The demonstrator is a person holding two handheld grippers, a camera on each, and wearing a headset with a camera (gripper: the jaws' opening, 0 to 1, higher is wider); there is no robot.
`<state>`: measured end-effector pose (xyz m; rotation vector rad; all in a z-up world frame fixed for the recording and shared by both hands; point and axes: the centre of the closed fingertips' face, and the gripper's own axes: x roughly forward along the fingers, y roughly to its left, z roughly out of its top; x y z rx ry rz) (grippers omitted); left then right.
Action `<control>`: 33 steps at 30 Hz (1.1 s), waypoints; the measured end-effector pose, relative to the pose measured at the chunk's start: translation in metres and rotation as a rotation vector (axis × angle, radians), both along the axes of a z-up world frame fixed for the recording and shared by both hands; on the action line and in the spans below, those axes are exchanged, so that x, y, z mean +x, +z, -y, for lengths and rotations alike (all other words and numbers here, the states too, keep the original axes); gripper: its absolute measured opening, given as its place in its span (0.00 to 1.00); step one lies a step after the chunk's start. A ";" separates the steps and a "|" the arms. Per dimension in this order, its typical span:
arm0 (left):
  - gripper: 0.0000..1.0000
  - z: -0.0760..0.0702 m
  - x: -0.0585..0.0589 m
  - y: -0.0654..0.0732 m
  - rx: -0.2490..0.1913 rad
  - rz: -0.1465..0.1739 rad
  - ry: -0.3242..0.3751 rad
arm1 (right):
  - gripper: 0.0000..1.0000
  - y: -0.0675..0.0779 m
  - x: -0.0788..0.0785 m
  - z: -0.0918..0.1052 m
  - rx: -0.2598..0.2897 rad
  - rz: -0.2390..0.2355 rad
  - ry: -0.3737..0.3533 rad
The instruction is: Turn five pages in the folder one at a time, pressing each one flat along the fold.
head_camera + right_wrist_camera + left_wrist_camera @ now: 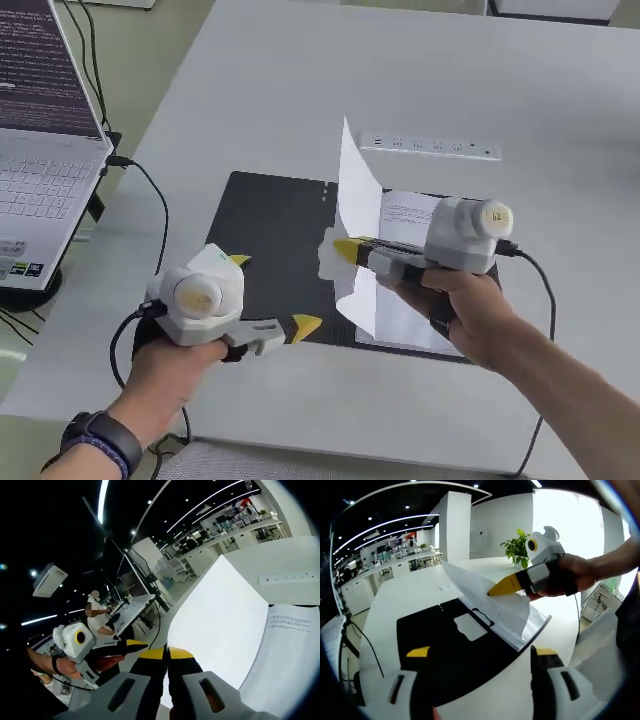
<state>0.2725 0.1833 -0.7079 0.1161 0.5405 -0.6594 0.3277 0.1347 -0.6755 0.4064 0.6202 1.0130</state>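
Page (pixel 358 188), pinched above the folder (pixel 270 228) in the right gripper (pixel 347 248), may tear if jerked; left gripper (pixel 272 292) jaws are spread.

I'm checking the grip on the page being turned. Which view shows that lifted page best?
The left gripper view: the page shows nearly whole, rising from the folder, its edge pinched by the right tongs. The head view shows it steeply foreshortened; the right gripper view shows its blank face close, cut off.
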 end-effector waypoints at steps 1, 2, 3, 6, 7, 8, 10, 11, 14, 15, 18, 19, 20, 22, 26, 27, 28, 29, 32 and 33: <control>0.80 -0.002 -0.002 0.000 -0.001 -0.003 0.004 | 0.00 -0.003 0.001 -0.004 -0.003 -0.008 0.004; 0.80 -0.004 -0.002 0.000 -0.002 -0.005 0.006 | 0.00 -0.006 0.001 -0.007 -0.005 -0.013 0.006; 0.81 -0.005 -0.003 0.000 -0.003 -0.007 0.010 | 0.00 -0.008 0.001 -0.010 -0.006 -0.020 0.010; 0.81 -0.011 -0.006 0.001 -0.006 -0.007 0.021 | 0.00 -0.019 -0.001 -0.023 -0.023 -0.039 0.034; 0.81 -0.013 -0.007 0.002 -0.007 -0.007 0.025 | 0.00 -0.022 -0.002 -0.026 -0.029 -0.044 0.040; 0.81 -0.016 -0.007 0.002 -0.010 -0.006 0.030 | 0.00 -0.026 -0.003 -0.031 -0.035 -0.051 0.046; 0.81 -0.020 -0.007 0.003 -0.012 -0.005 0.041 | 0.00 -0.032 -0.003 -0.036 -0.045 -0.058 0.053; 0.81 -0.022 -0.008 0.004 -0.015 -0.006 0.048 | 0.00 -0.036 -0.002 -0.040 -0.050 -0.066 0.055; 0.82 -0.029 -0.009 0.002 -0.016 -0.008 0.061 | 0.00 -0.043 0.000 -0.048 -0.049 -0.094 0.052; 0.82 -0.031 -0.011 0.002 -0.016 -0.010 0.065 | 0.00 -0.046 0.002 -0.051 -0.054 -0.100 0.053; 0.82 -0.033 -0.016 0.000 -0.014 -0.012 0.069 | 0.00 -0.052 0.005 -0.057 -0.063 -0.111 0.056; 0.82 -0.035 -0.017 -0.001 -0.014 -0.015 0.074 | 0.00 -0.058 0.006 -0.059 -0.066 -0.124 0.054; 0.82 -0.037 -0.018 -0.002 -0.014 -0.017 0.076 | 0.00 -0.061 0.007 -0.061 -0.065 -0.138 0.052; 0.82 -0.040 -0.020 -0.003 -0.015 -0.022 0.085 | 0.00 -0.071 0.009 -0.065 -0.068 -0.167 0.046; 0.82 -0.048 -0.021 -0.004 -0.030 -0.033 0.120 | 0.00 -0.089 0.007 -0.073 -0.087 -0.216 0.036; 0.82 -0.049 -0.021 -0.004 -0.029 -0.033 0.124 | 0.00 -0.094 0.006 -0.074 -0.101 -0.221 0.040; 0.82 -0.051 -0.022 -0.004 -0.031 -0.033 0.130 | 0.00 -0.100 0.006 -0.076 -0.109 -0.230 0.042; 0.82 -0.051 -0.022 -0.004 -0.033 -0.033 0.134 | 0.00 -0.103 0.006 -0.077 -0.112 -0.234 0.040; 0.82 -0.053 -0.023 -0.004 -0.037 -0.035 0.144 | 0.00 -0.117 0.010 -0.080 -0.126 -0.266 0.019; 0.82 -0.053 -0.023 -0.004 -0.038 -0.035 0.145 | 0.00 -0.120 0.011 -0.081 -0.130 -0.266 0.016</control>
